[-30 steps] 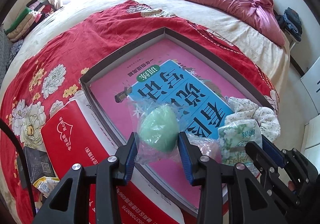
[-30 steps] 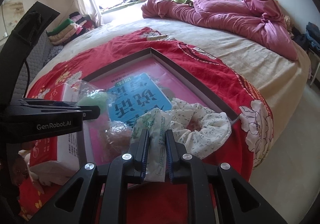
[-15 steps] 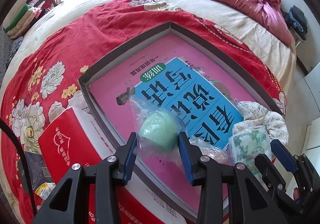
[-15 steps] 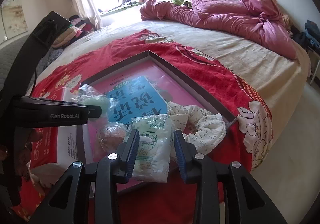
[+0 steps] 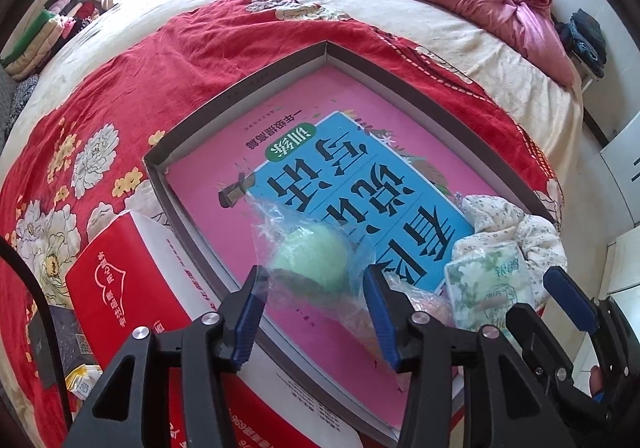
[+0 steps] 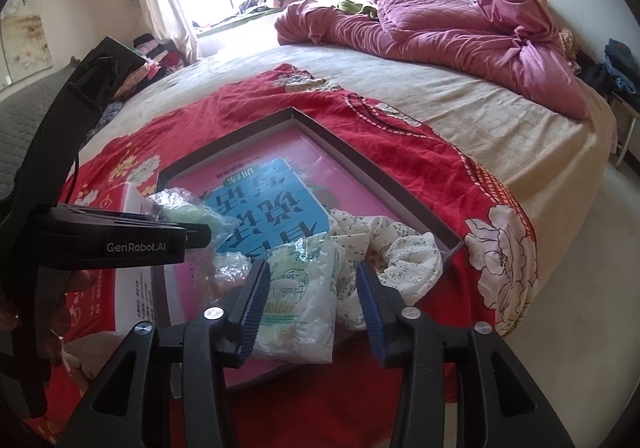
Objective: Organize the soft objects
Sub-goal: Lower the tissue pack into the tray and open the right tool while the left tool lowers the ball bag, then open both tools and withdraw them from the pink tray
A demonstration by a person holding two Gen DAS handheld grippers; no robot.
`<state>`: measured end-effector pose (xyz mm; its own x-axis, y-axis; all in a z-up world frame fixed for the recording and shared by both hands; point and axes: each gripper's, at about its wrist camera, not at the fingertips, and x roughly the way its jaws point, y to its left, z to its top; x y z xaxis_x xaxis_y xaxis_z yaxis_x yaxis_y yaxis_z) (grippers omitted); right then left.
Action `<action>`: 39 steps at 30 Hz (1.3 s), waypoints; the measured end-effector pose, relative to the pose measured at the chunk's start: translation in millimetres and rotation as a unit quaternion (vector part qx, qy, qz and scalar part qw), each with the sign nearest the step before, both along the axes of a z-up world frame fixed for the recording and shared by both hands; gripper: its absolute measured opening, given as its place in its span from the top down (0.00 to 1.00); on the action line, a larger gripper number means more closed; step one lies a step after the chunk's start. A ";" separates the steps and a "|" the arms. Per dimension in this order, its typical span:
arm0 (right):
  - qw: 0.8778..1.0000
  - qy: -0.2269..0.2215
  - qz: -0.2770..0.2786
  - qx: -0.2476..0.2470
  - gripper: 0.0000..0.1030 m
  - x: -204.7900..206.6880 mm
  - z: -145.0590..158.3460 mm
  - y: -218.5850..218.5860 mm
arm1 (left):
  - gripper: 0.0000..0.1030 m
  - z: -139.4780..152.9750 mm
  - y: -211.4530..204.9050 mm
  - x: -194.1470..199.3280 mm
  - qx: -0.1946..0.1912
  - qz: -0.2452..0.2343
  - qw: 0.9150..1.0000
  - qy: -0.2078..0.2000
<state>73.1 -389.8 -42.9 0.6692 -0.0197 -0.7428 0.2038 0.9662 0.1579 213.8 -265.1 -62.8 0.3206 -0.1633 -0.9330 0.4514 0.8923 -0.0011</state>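
Tissue pack point(image 6: 298, 308) lies released between right claw point(image 6: 310, 306) in its view; left claw point(image 5: 314, 314) released around green ball point(image 5: 310, 260).

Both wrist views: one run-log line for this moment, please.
left gripper: open, bagged green sponge between | right gripper: opening, white tissue pack released | shallow grey box

The left gripper point(image 5: 312, 308) points steeply down. Its 2 fingers point(image 5: 249, 306) have just opened wider. The right gripper point(image 6: 310, 304) points down at a slant. Its fingers point(image 6: 370, 306) have just opened too. Both stand apart and squeeze nothing.
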 end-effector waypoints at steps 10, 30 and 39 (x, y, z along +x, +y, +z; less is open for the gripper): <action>1.000 -0.005 -0.011 -0.011 0.48 -3.7 7.3 0.8 | 0.38 18.5 12.3 -20.3 -0.024 0.003 1.000 -0.019; 0.999 -0.016 -0.026 -0.033 0.43 -14.7 31.9 5.1 | 0.24 60.0 52.9 -53.5 -0.042 0.031 0.997 -0.064; 0.997 -0.022 -0.036 -0.066 0.29 -18.9 45.6 15.8 | 0.19 73.7 72.4 -77.5 -0.055 0.049 0.994 -0.081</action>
